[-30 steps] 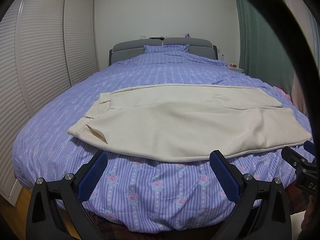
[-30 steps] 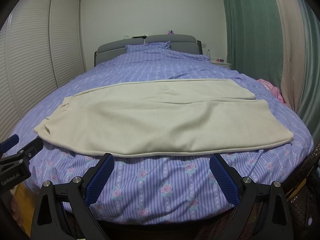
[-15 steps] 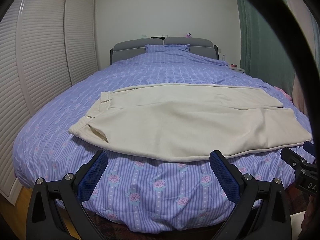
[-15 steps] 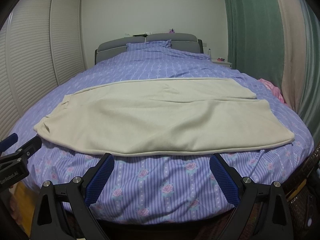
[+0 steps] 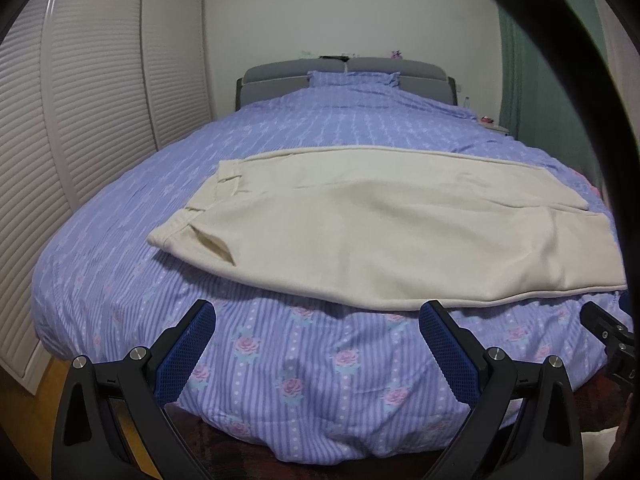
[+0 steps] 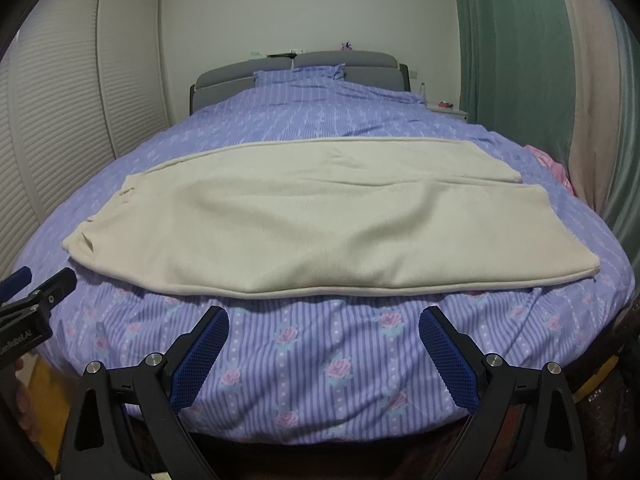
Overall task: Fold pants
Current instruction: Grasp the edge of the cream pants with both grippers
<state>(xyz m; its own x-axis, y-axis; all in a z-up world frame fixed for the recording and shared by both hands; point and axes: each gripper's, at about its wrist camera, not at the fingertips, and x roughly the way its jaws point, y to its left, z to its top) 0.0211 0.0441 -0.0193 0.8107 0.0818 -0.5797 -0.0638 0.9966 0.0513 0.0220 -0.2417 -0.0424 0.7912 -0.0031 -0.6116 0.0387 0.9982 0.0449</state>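
Observation:
Cream pants [image 5: 380, 232] lie flat across the foot of the bed, waistband at the left, leg ends at the right, one leg laid over the other. They also show in the right wrist view [image 6: 304, 220]. My left gripper [image 5: 318, 328] is open and empty, below the pants' near edge over the bed's front side. My right gripper [image 6: 322, 330] is open and empty, in front of the near edge too. The right gripper's tip shows at the left wrist view's right edge [image 5: 608, 332]; the left gripper shows at the right wrist view's left edge [image 6: 36, 300].
The bed [image 5: 312, 364] has a purple striped floral cover and a grey headboard [image 6: 300, 66]. Louvred wardrobe doors [image 5: 80, 120] stand on the left. Green curtains [image 6: 516, 60] hang on the right, with a pink cloth [image 6: 552, 166] and a nightstand [image 6: 446, 110] beside the bed.
Both grippers have risen and tilted very slightly; the pants have not moved and both grippers stay open.

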